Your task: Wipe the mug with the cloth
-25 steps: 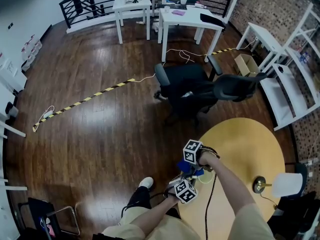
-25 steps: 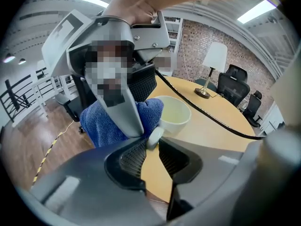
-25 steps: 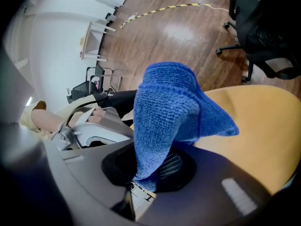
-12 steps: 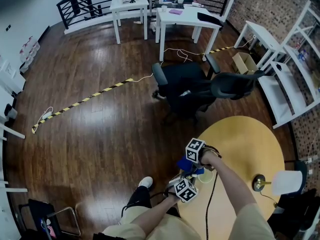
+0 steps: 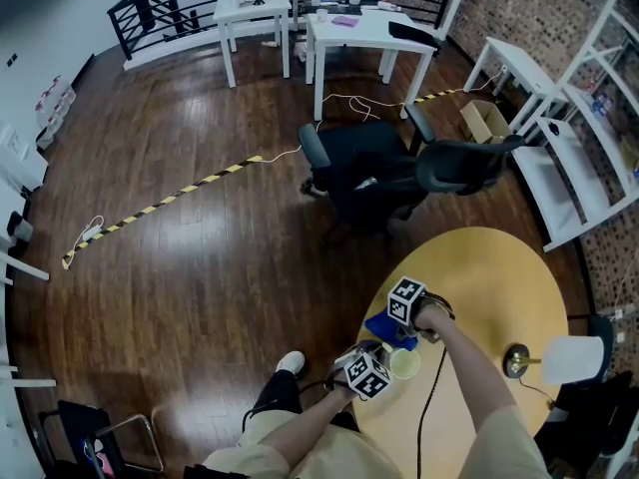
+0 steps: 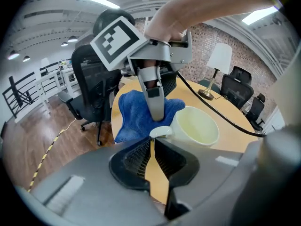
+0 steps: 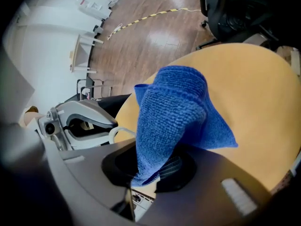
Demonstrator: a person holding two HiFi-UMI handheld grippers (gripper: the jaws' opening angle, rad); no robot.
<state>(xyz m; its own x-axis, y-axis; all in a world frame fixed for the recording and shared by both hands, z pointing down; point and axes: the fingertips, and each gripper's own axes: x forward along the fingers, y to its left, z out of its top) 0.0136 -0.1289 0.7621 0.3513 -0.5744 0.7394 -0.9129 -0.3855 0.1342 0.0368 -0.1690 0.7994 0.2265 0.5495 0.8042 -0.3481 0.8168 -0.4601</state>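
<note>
Round yellow tabletop [image 5: 499, 287] above the dark wood floor [image 5: 200, 267] carries the cream mug [image 6: 197, 128] near its edge. The left gripper [image 6: 151, 141] has its jaws pressed almost together, pinching the mug's handle [image 6: 160, 132] at their tips. The right gripper [image 7: 157, 173] is clamped on the blue microfibre cloth [image 7: 174, 112], which hangs just beside the mug.

Both grippers angle downward, side by side: the left gripper [image 6: 151, 140], jaws just closed, pinches the mug [image 6: 195, 126] by its handle; the right gripper [image 7: 150, 173] clamps the cloth [image 7: 174, 112].
</note>
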